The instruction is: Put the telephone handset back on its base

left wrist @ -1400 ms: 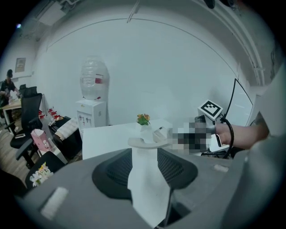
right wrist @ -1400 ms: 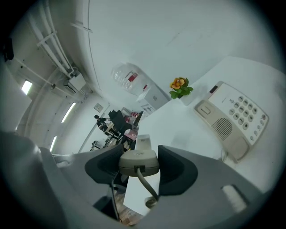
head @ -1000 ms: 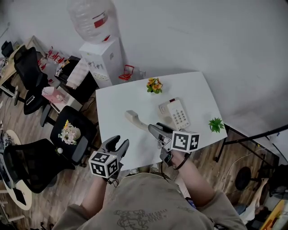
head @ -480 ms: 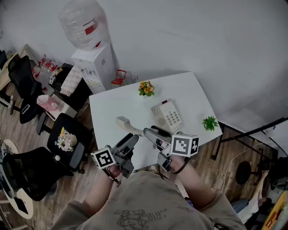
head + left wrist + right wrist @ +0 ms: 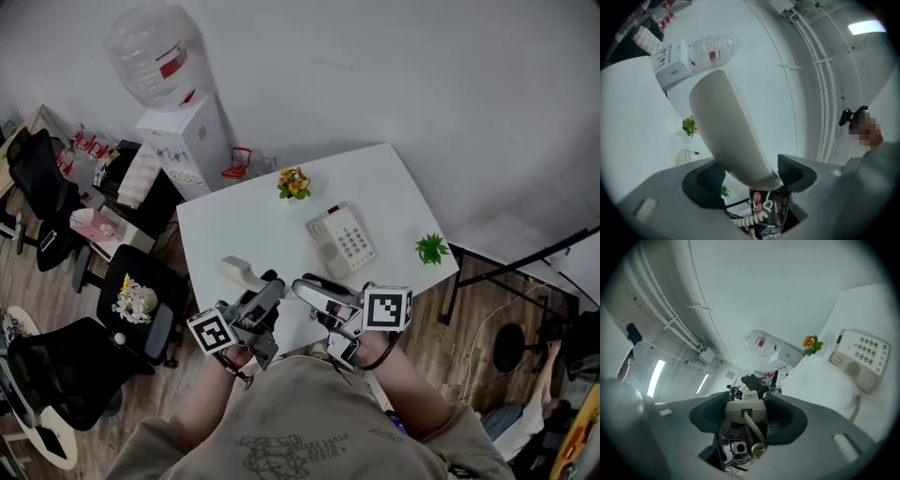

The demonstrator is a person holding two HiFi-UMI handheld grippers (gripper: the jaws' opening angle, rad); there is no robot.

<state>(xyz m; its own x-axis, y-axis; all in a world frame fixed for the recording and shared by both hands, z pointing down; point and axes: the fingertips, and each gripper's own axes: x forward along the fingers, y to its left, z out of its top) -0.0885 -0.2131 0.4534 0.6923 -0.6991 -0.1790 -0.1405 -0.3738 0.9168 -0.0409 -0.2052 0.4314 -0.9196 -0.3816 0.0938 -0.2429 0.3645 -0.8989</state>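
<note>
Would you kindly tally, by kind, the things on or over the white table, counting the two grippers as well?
Telephone parts: 2, the base and the handset.
Small plants: 2, the orange flowers and the green plant.
Grippers: 2, the left gripper and the right gripper.
Total: 6.

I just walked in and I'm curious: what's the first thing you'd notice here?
The cream plastic telephone handset catches the eye first, gripped by both the left gripper and the right gripper at the near edge of the white table. Farther back sits the cream push-button telephone base with no handset on it, and a small bunch of orange flowers beyond that.
</note>
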